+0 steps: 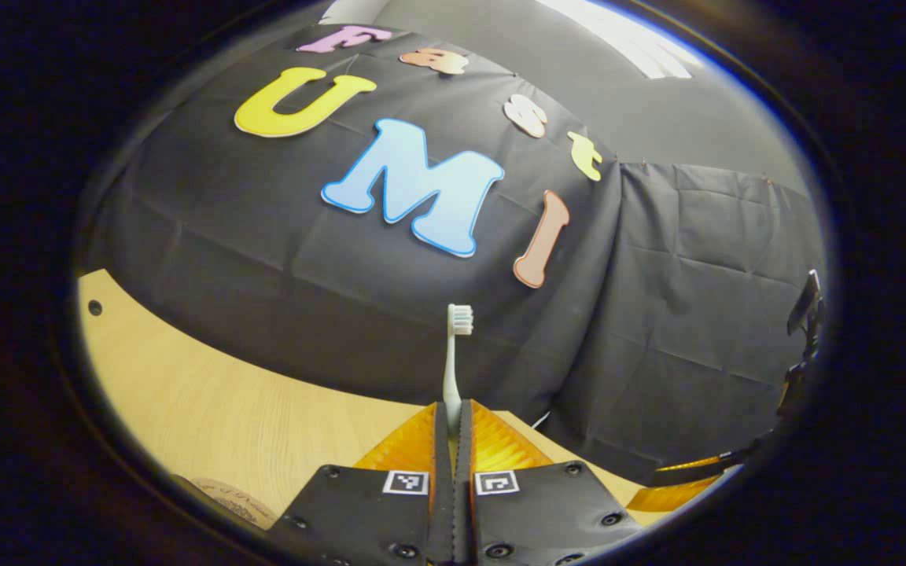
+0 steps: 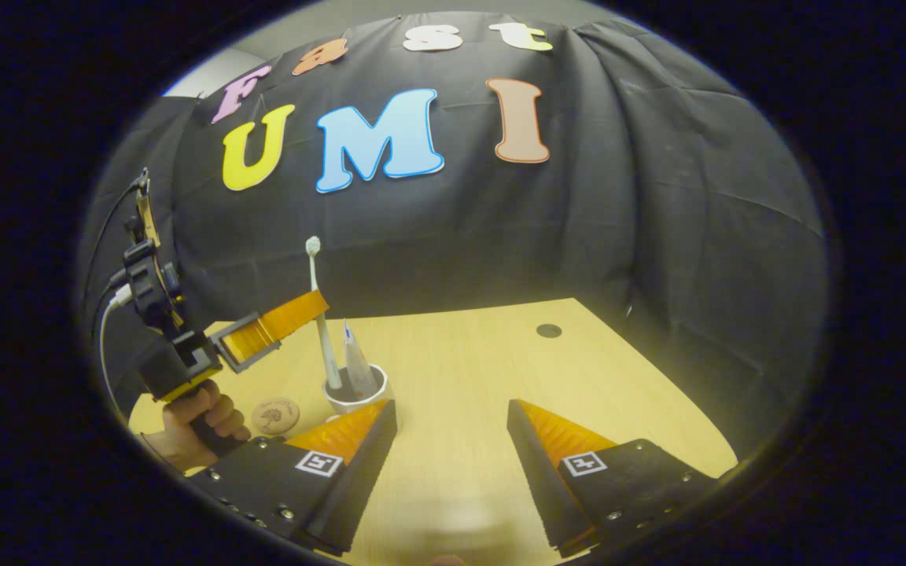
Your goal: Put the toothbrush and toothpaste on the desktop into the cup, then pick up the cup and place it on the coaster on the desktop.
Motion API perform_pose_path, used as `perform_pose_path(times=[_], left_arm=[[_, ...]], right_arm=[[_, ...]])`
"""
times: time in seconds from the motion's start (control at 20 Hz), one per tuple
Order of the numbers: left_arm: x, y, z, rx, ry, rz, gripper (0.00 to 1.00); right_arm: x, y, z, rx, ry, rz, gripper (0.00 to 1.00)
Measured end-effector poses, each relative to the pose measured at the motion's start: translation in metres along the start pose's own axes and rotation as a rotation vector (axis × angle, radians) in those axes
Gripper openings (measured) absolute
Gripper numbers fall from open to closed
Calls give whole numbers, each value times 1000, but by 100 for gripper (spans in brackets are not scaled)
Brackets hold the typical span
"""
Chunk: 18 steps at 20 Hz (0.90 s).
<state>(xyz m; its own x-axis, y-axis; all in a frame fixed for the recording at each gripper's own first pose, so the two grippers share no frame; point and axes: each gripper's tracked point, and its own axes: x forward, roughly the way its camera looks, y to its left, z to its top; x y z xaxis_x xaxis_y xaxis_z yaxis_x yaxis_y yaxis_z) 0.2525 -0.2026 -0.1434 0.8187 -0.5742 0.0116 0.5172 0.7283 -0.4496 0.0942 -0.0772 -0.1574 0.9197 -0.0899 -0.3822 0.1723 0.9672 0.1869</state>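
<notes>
Ribbed left tool (image 1: 453, 417) clamps slim toothbrush (image 1: 453, 362) above round cup (image 2: 355, 391); right tool (image 2: 453, 420) gapes

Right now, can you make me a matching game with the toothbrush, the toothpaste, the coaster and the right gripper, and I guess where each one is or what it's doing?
Things:
1. toothbrush
2. toothpaste
3. coaster
4. right gripper

States:
A. lies flat on the desktop beside the cup, nothing on it
B. open, holding nothing
C. pinched upright in the left gripper, lower end down in the cup
D. stands in the cup with nothing gripping it

Pairs: 1-C, 2-D, 3-A, 4-B
</notes>
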Motion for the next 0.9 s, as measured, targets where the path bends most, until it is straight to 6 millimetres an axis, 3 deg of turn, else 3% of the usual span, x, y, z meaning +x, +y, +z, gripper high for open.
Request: perform_pose_path(times=[0.15, 0.3, 0.4, 0.45, 0.55, 0.6, 0.65, 0.75, 0.85, 0.9], left_arm=[[1, 4, -13, 6, 8, 11, 6], [6, 8, -20, 22, 31, 25, 11], [-2, 13, -33, 23, 52, 40, 14], [-5, 13, -38, 21, 63, 43, 6], [-9, 9, -40, 26, 77, 43, 27], [-10, 7, -40, 38, 88, 42, 27], [-11, 5, -41, 50, 100, 43, 45], [-14, 1, -41, 62, 112, 45, 39], [-20, -1, -36, 69, 109, 60, 55], [-22, -6, -35, 68, 111, 55, 41]], right_arm=[[4, 6, 0, 11, 7, 20, 86], [6, 11, -3, 11, 22, 37, 86], [5, 10, -4, -3, 27, 37, 86], [5, 7, -4, -15, 34, 29, 87], [3, 4, -4, -39, 40, 21, 86], [2, 3, -4, -47, 47, 22, 86], [2, 4, -4, -49, 52, 30, 86], [0, 5, -2, -52, 63, 42, 86], [-1, 5, 0, -54, 64, 54, 87], [-1, 6, 2, -55, 65, 59, 86]])
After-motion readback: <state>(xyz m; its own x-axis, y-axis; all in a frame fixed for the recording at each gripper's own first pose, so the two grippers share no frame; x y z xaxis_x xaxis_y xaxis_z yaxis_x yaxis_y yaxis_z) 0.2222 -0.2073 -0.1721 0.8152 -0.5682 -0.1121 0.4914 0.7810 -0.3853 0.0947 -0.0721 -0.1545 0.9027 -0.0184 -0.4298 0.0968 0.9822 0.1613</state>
